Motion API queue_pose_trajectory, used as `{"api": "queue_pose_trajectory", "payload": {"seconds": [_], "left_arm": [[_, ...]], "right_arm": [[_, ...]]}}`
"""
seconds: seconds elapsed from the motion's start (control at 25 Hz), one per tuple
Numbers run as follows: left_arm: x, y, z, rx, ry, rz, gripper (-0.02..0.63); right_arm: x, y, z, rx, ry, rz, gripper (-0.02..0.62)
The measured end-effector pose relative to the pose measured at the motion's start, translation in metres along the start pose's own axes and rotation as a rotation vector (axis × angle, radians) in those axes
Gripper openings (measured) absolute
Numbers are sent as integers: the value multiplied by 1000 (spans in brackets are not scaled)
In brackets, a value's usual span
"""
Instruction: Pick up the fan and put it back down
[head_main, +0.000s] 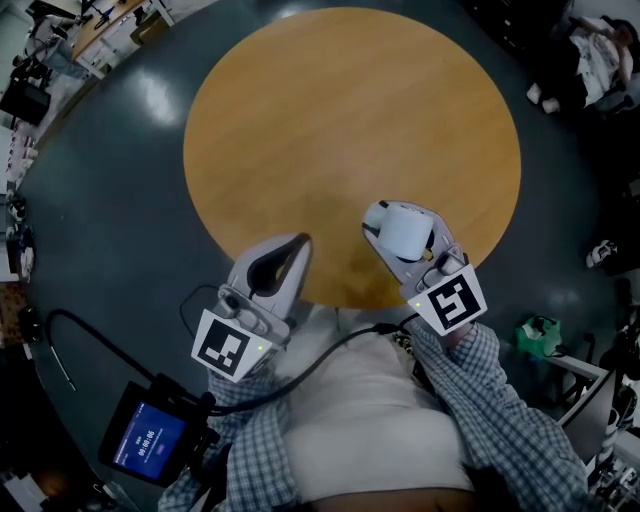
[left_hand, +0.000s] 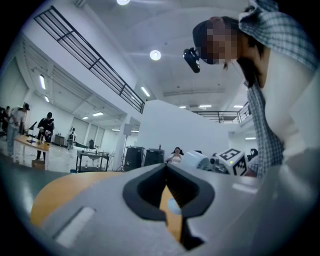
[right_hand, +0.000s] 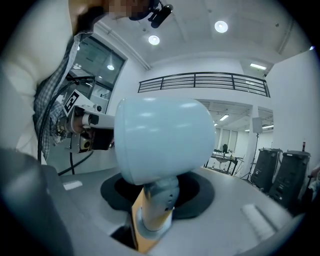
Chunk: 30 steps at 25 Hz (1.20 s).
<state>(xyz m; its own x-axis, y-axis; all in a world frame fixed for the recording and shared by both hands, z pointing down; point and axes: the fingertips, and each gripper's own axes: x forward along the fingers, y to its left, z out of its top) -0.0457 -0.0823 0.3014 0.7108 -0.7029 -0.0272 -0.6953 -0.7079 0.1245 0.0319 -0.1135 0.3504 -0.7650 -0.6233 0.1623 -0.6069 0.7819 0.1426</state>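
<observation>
Fan sits in the right gripper. The jaws are clamped on its thin neck, and the rounded pale head bulges just past the jaw tips. Its base shows in no view, so I cannot tell whether it is clear of the table. I judge that it is lifted and that the set-down is the step to get right.

The grip is on a narrow neck under what looks like a top-heavy head, so the fan could twist between the pads. Hold the squeeze steady, keep the gripper close to level, and lower it slowly so the base meets the wood flat. Set it down ahead of the gripper, well in from the table's near edge, and open only once the fan stands alone.

Off to that gripper's side, apart from the fan, the left gripper has its jaws together with nothing between them. It should stay out of the way.
</observation>
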Motion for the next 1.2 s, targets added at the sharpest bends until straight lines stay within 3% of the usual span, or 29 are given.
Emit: {"api": "queue_pose_trajectory", "payload": {"seconds": [0.16,0.56,1.2], "left_arm": [[1,-3,-4,3,8,-34,-2],[1,-6,-3,-11,-9,-39,-2],[-25,6,-22,-74,56,71,-2]], "right_arm": [[-1,-5,-1,65,-19,-14,149],[-5,-4,-4,37,-3,-22,149],[29,-11,-33,70,23,47,149]]}}
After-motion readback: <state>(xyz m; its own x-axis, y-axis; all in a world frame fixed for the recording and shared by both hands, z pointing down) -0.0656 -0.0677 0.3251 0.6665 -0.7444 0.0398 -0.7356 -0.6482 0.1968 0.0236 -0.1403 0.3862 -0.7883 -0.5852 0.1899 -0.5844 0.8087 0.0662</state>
